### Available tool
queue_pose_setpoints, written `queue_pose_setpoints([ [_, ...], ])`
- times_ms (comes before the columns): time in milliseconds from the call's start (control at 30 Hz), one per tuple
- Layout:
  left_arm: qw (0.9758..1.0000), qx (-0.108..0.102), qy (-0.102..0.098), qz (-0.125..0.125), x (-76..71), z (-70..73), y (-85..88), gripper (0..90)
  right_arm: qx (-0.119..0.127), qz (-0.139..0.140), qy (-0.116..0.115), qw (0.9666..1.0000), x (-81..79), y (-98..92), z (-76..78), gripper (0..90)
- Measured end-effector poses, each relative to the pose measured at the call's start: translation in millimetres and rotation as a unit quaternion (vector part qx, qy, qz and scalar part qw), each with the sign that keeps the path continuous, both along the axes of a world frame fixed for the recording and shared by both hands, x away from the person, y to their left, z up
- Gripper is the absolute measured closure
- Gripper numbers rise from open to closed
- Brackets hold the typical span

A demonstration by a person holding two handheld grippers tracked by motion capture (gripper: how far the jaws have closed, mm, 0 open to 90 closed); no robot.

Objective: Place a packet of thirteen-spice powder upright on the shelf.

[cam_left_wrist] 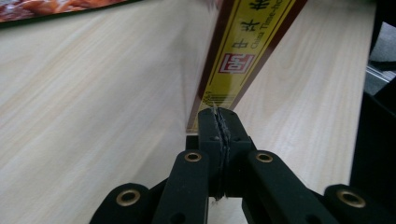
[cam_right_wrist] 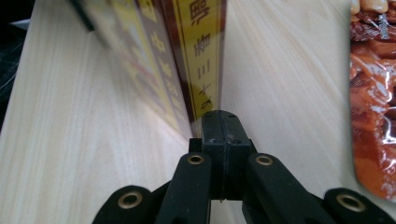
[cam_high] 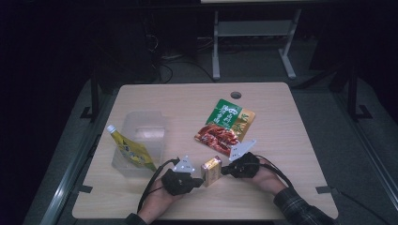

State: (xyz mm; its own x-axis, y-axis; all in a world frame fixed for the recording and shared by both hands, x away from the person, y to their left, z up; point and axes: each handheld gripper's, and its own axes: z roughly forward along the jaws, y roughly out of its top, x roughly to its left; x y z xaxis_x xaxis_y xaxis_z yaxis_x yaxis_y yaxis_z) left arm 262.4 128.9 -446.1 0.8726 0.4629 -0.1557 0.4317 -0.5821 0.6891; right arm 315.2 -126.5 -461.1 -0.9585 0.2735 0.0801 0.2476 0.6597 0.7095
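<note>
High view: a small yellow-and-brown box (cam_high: 211, 170) stands on the table (cam_high: 281, 187) near its front edge, at about 6 o'clock of the tabletop. The left gripper (cam_high: 199, 181) sits at the box's 8 o'clock, the right gripper (cam_high: 224, 171) at its 3 o'clock, so the box lies between the two tips. A red and green food pouch (cam_high: 225, 126) lies flat at 1 o'clock from the box, near it. A clear plastic container (cam_high: 141, 140) stands at 10 o'clock, well apart, with a yellow spouted pouch (cam_high: 130, 148) lying across it.

Left gripper view: the left gripper's (cam_left_wrist: 220, 114) jaws are pressed together with nothing between them. Their tip meets the near lower corner of the box (cam_left_wrist: 243, 46), which runs away toward 1 o'clock. An edge of the food pouch (cam_left_wrist: 56, 8) shows at 11 o'clock.

Right gripper view: the right gripper's (cam_right_wrist: 220, 116) jaws are likewise pressed flat together, empty. Their tip sits against the box's (cam_right_wrist: 201, 56) near end; the box stretches toward 11 o'clock. The food pouch (cam_right_wrist: 373, 93) lies at 3 o'clock.
</note>
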Motion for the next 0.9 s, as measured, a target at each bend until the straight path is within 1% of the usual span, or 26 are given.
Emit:
queue_pose_setpoints([
  [33, 1.0000, 0.004, -0.002, 0.001, 1.4, 0.0, 0.8, 88.4, 0.000, 0.002, -0.004, 1.0000, -1.7, -0.7, -0.1, 90.0],
  [67, 1.0000, 0.002, -0.002, 0.006, 2.2, -0.4, 1.0, 88.4, 0.000, 0.004, -0.008, 1.0000, -3.6, -1.9, -0.4, 90.0],
  [100, 1.0000, 0.003, -0.004, 0.006, 3.5, -0.3, 1.9, 88.3, -0.001, 0.006, -0.003, 1.0000, -5.6, -2.6, -0.8, 90.0],
  [133, 0.9999, 0.005, -0.004, 0.008, 4.7, -0.3, 2.7, 88.2, -0.003, 0.008, -0.003, 1.0000, -7.6, -3.1, -1.4, 90.0],
  [167, 0.9999, 0.011, -0.007, 0.005, 6.2, 0.1, 3.8, 88.2, -0.002, 0.008, 0.001, 1.0000, -10.2, -2.9, -1.6, 90.0],
  [200, 0.9999, 0.006, -0.007, 0.011, 6.8, -0.4, 3.5, 88.2, -0.006, 0.012, -0.002, 0.9999, -11.5, -3.1, -2.2, 90.0],
  [267, 0.9998, 0.009, -0.011, 0.014, 9.0, -0.2, 4.3, 88.2, -0.011, 0.020, -0.006, 0.9997, -13.4, -2.8, -2.7, 90.0],
  [333, 0.9998, 0.011, -0.011, 0.014, 10.9, 0.0, 5.5, 88.1, -0.011, 0.023, -0.001, 0.9997, -17.1, -1.4, -2.0, 90.0],
  [367, 0.9997, 0.016, -0.013, 0.010, 11.9, 0.3, 6.5, 87.9, -0.013, 0.028, -0.005, 0.9995, -17.8, -1.0, -2.0, 90.0],
  [400, 0.9998, 0.011, -0.011, 0.015, 11.4, 0.0, 6.1, 87.5, -0.015, 0.030, -0.005, 0.9994, -18.8, -0.5, -2.0, 90.0],
  [500, 0.9998, 0.010, -0.011, 0.014, 10.4, 0.5, 5.9, 86.7, -0.014, 0.029, -0.007, 0.9995, -18.8, -1.8, -0.9, 90.0],
  [567, 0.9998, 0.009, -0.011, 0.014, 9.5, 1.0, 6.7, 86.3, -0.006, 0.023, -0.011, 0.9997, -17.4, -5.8, 2.3, 88.2],
  [600, 0.9998, 0.008, -0.010, 0.015, 8.9, 1.4, 7.8, 86.0, 0.002, 0.020, -0.014, 0.9997, -16.5, -8.9, 4.8, 85.0],
  [667, 0.9998, 0.009, -0.010, 0.011, 7.9, 2.1, 10.4, 84.9, 0.027, 0.010, -0.005, 0.9996, -16.7, -15.2, 11.4, 76.7],
  [700, 0.9999, 0.007, -0.006, 0.013, 6.8, 2.4, 11.8, 84.1, 0.028, 0.013, -0.010, 0.9995, -15.8, -17.1, 13.3, 72.2],
  [733, 0.9999, 0.006, -0.006, 0.014, 5.4, 2.3, 13.6, 82.8, 0.035, 0.012, -0.007, 0.9993, -16.4, -18.6, 16.1, 67.1],
  [767, 0.9999, 0.006, -0.003, 0.012, 4.1, 2.5, 16.7, 81.3, 0.042, 0.013, -0.008, 0.9990, -15.7, -20.6, 18.5, 63.8],
  [800, 0.9999, 0.004, -0.001, 0.014, 2.1, 2.5, 18.9, 79.2, 0.053, 0.019, -0.006, 0.9984, -15.0, -23.0, 21.3, 60.2],
  [833, 0.9999, 0.005, 0.000, 0.013, -0.1, 2.8, 21.4, 77.9, 0.062, 0.022, -0.003, 0.9979, -15.0, -24.1, 23.8, 57.5],
  [900, 0.9999, 0.008, 0.006, 0.012, -4.0, 3.0, 25.9, 74.6, 0.080, 0.029, -0.003, 0.9963, -15.6, -23.8, 27.6, 55.9],
])
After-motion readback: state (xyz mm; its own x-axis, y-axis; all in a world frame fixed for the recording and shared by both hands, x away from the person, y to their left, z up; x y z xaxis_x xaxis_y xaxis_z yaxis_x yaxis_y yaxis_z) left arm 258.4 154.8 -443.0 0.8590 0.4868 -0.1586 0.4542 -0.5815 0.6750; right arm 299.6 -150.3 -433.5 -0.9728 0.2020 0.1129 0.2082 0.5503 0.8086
